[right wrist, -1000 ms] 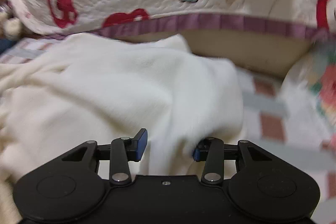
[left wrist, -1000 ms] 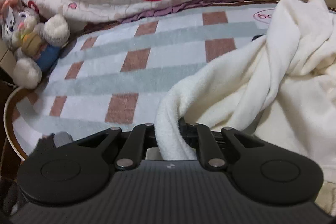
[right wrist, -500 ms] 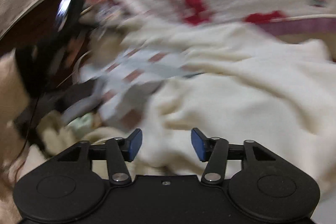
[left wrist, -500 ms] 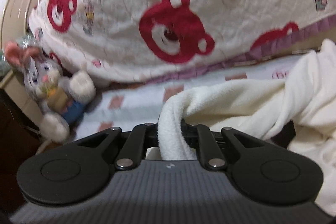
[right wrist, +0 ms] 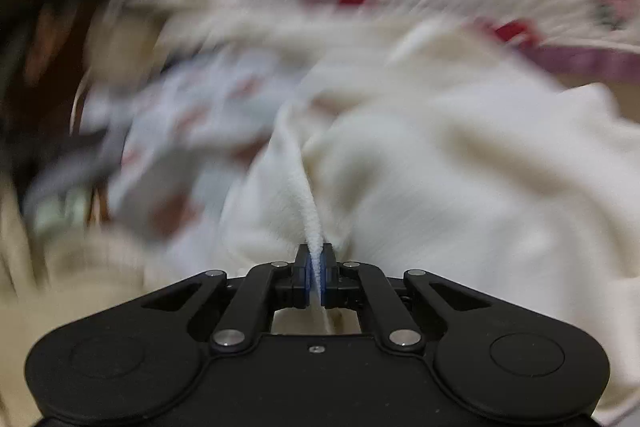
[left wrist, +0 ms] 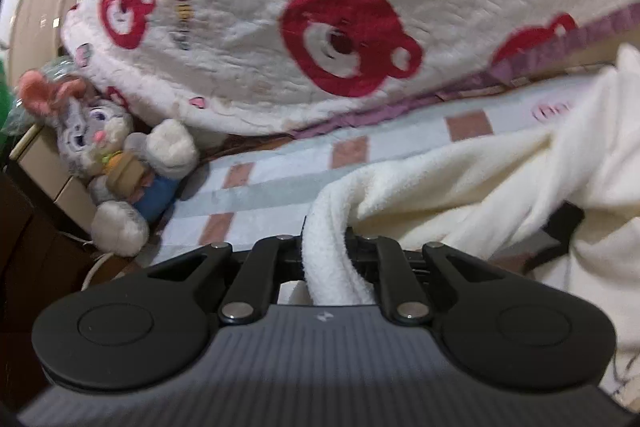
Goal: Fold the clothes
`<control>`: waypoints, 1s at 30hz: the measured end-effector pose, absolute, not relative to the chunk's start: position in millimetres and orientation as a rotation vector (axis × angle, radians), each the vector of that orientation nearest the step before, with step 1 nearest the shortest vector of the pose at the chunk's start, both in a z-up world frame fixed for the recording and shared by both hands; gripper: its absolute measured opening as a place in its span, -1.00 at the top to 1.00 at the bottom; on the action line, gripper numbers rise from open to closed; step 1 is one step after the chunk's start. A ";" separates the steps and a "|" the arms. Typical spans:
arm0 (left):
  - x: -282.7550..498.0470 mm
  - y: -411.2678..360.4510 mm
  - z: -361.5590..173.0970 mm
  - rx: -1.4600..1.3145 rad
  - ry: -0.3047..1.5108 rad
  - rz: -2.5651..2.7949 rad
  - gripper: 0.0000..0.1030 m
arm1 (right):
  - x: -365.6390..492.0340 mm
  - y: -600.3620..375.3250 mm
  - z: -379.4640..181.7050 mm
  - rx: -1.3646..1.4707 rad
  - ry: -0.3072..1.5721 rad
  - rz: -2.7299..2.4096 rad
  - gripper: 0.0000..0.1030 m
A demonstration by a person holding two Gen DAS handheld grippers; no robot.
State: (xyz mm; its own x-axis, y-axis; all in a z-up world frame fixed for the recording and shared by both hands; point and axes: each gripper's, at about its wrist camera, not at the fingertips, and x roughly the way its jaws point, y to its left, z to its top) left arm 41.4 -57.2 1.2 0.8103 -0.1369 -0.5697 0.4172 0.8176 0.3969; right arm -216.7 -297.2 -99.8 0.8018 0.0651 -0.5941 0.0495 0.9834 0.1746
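While our left gripper (left wrist: 326,259) and right gripper (right wrist: 316,273) each pinch the fluffy white garment (left wrist: 460,195), it stretches sideways between us.

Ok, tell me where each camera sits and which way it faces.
Left wrist: on the left gripper, facing the red-bear quilt, grey plush rabbit and checked bed cover; own black fingers clamp the cream fleece garment.
Right wrist: on the right gripper, blurred, facing the garment; blue pads pinch a fold.
Shared: garment, quilt, cover.
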 end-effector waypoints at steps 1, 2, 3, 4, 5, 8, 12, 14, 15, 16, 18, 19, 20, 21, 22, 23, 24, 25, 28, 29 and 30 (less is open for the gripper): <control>45.4 -51.0 10.6 0.509 0.541 -0.293 0.81 | -221.9 -307.8 -80.5 0.179 0.591 -0.031 0.94; 49.4 -45.3 20.2 0.481 0.531 -0.281 0.81 | -227.1 -318.3 -61.2 0.173 0.540 -0.071 0.94; 52.7 -40.7 29.5 0.460 0.517 -0.276 0.81 | -234.4 -328.5 -39.2 0.178 0.485 -0.101 0.94; 55.0 -37.6 37.6 0.450 0.493 -0.267 0.81 | -243.8 -338.6 -14.6 0.194 0.426 -0.122 0.94; 57.4 -35.8 44.0 0.449 0.462 -0.249 0.81 | -252.6 -347.1 7.3 0.219 0.372 -0.122 0.93; 73.5 -28.6 52.1 0.387 0.398 -0.146 0.78 | -277.3 -358.3 58.0 0.251 0.248 -0.091 0.93; 93.8 -27.6 31.1 0.328 0.472 0.019 -0.12 | -270.6 -358.7 69.6 0.226 0.234 -0.095 0.93; 75.5 -46.3 7.3 0.466 0.536 -0.095 -0.12 | -259.6 -359.3 61.1 0.238 0.266 -0.086 0.93; 59.7 -53.5 -2.6 0.502 0.561 -0.166 -0.13 | -254.3 -358.5 55.5 0.244 0.283 -0.079 0.93; 43.1 -58.1 -10.4 0.510 0.587 -0.227 -0.13 | -248.6 -357.1 48.7 0.252 0.301 -0.070 0.93; 11.3 -65.8 -22.5 0.489 0.647 -0.356 -0.13 | -236.4 -354.1 34.9 0.275 0.343 -0.052 0.93; -2.8 -67.3 -23.8 0.427 0.686 -0.428 -0.13 | -230.8 -351.8 28.2 0.297 0.358 -0.040 0.93; -18.1 -69.6 -23.5 0.350 0.725 -0.508 -0.13 | -227.0 -349.8 23.8 0.320 0.365 -0.029 0.93; -33.3 -72.9 -21.7 0.273 0.754 -0.584 -0.13 | -225.0 -347.9 20.9 0.340 0.368 -0.017 0.93; -47.6 -77.2 -19.5 0.212 0.768 -0.650 -0.14 | -223.2 -345.4 21.1 0.349 0.366 -0.009 0.93; -62.5 -83.4 -17.4 0.167 0.775 -0.722 -0.14 | -221.3 -342.3 24.3 0.347 0.359 -0.003 0.93; -76.5 -90.4 -16.0 0.140 0.772 -0.791 -0.18 | -219.5 -339.1 27.6 0.345 0.352 0.003 0.93; -89.7 -97.9 -14.6 0.127 0.756 -0.856 -0.31 | -217.7 -335.9 30.9 0.343 0.345 0.009 0.93; -134.8 -117.2 -11.7 0.117 0.645 -1.049 -0.66 | -220.0 -329.2 36.6 0.342 0.326 0.023 0.91; -148.8 -125.4 -12.9 0.134 0.612 -1.098 -0.73 | -223.3 -327.9 37.1 0.343 0.320 0.025 0.91; -159.4 -135.5 -16.1 0.172 0.597 -1.117 -0.79 | -226.7 -326.6 37.6 0.344 0.314 0.028 0.91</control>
State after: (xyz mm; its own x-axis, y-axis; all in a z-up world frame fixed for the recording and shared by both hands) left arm -159.4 -135.5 -16.1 0.3014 -0.7919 -0.5311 0.8815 0.4437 -0.1613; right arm -226.7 -326.6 37.6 0.9511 0.0801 -0.2982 0.0261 0.9414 0.3363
